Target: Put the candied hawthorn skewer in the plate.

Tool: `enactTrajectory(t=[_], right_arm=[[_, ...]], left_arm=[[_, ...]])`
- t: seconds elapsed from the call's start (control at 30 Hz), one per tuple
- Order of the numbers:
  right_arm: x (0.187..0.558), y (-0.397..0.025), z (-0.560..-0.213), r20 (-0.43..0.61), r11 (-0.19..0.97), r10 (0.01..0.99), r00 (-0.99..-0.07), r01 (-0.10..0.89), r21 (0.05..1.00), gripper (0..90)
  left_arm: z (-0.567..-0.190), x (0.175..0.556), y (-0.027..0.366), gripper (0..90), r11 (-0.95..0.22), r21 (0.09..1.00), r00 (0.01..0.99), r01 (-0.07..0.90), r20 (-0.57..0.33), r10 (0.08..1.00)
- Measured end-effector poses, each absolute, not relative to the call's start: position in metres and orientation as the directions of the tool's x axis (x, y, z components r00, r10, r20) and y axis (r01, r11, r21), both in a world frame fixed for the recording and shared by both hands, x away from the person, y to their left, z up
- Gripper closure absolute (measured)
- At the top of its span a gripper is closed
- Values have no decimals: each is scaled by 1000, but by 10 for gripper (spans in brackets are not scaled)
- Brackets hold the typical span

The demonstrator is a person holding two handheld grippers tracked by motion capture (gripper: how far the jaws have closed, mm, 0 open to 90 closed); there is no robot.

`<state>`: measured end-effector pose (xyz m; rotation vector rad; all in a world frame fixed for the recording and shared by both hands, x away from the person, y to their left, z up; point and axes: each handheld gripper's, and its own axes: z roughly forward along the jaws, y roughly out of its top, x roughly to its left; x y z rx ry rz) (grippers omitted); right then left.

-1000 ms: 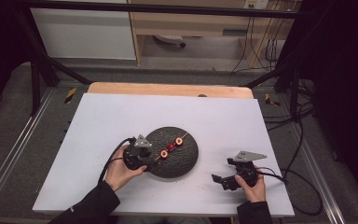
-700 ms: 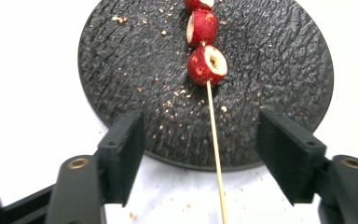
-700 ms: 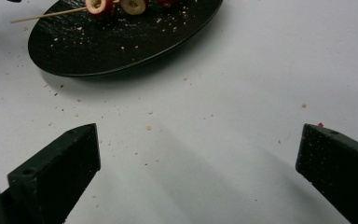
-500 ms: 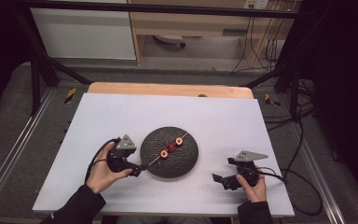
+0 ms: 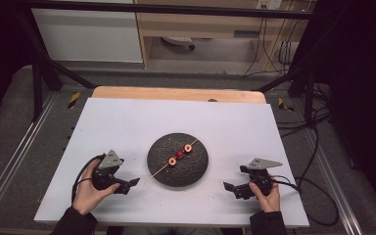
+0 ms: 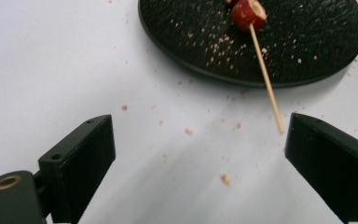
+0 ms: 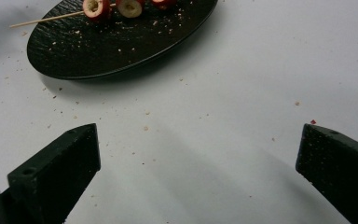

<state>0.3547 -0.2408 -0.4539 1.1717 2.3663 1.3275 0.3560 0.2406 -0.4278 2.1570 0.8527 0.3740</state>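
White worktop [image 5: 127, 122] carries a round black plate [image 5: 196, 171] at its middle, and across that plate lies a wooden skewer [image 5: 157, 172] threaded with three red fruit pieces [image 5: 180, 154], its bare end sticking out over the rim toward your left. Your left gripper [image 5: 127, 185] sits just left of the plate with its jaws wide open, the skewer's tip close beside one jaw but not between them. Your right gripper [image 5: 232, 188] rests well right of the plate, jaws also spread apart and empty.

Bare white table [image 5: 127, 122] all around; sole obstacles: central black plate [image 5: 196, 171] and skewer [image 5: 159, 171] tip overhanging its left rim.
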Motion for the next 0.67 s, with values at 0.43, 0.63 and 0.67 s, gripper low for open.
enactTrajectory(t=[0.43, 0.63, 0.67], right_arm=[[354, -239, -456, 208, 297, 712, -670, 557, 775, 5], [354, -239, -457, 202, 306, 714, -671, 558, 771, 5], [354, -239, -456, 204, 303, 713, -670, 558, 772, 5]], left_arm=[[-455, 345, 271, 95, -406, 775, 698, 485, -62, 714], [-455, 344, 278, 99, -383, 786, 690, 485, -75, 720], [-455, 344, 278, 99, -379, 787, 687, 488, -78, 723]])
